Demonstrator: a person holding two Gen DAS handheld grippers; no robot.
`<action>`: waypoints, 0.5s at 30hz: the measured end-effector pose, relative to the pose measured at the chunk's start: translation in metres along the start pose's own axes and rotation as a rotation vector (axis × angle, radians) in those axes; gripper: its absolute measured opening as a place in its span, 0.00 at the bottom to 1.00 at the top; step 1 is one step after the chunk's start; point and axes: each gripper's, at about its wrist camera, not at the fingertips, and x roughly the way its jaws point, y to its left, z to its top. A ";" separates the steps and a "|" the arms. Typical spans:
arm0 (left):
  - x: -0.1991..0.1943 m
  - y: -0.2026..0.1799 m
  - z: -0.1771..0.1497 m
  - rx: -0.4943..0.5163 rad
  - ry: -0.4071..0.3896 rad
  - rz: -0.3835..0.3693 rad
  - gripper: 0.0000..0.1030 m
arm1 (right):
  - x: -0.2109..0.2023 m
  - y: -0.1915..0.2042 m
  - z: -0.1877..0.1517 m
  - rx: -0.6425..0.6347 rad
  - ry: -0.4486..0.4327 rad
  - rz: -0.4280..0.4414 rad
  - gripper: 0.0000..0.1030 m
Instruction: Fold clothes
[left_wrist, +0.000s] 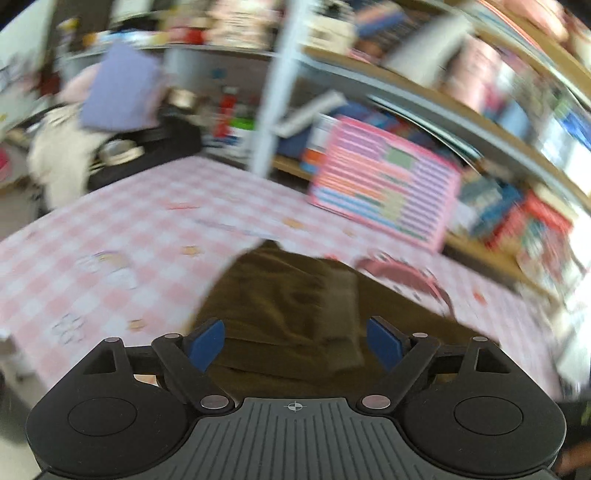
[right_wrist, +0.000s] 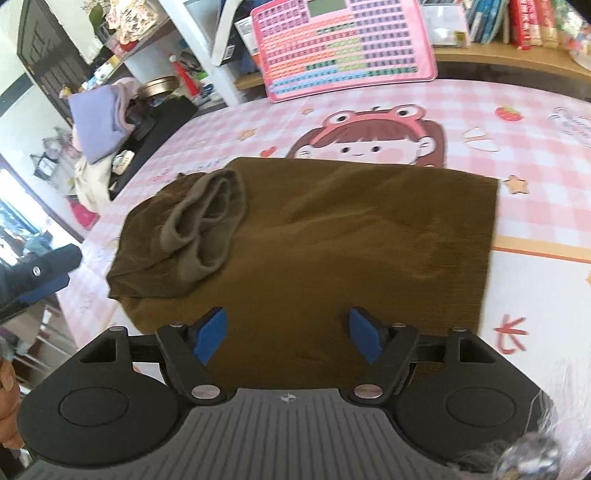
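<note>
Olive-brown garment (right_wrist: 332, 236), pink-and-white checked tablecloth (right_wrist: 535, 155) with cartoon girl print, pink chart (right_wrist: 347, 48), blue gripper pads (right_wrist: 210, 334)

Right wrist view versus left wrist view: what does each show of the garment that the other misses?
Only the right wrist view shows the olive-brown ribbed garment nearly whole, its grey-green cuffs bunched at the left end, above the cartoon girl print. Only the left wrist view, blurred, shows the upper wooden shelves. Both share the pink checked tablecloth, the pink keyboard-style chart and open jaws holding nothing.
</note>
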 end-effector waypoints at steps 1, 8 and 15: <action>0.000 0.003 0.001 -0.010 0.002 0.008 0.85 | 0.002 0.002 0.001 0.000 0.005 0.011 0.73; 0.002 0.025 0.012 -0.060 0.012 0.046 0.89 | 0.013 0.013 0.006 0.060 0.025 0.063 0.76; 0.008 0.043 0.025 -0.063 0.054 -0.012 0.90 | 0.026 0.021 0.014 0.171 0.034 0.081 0.79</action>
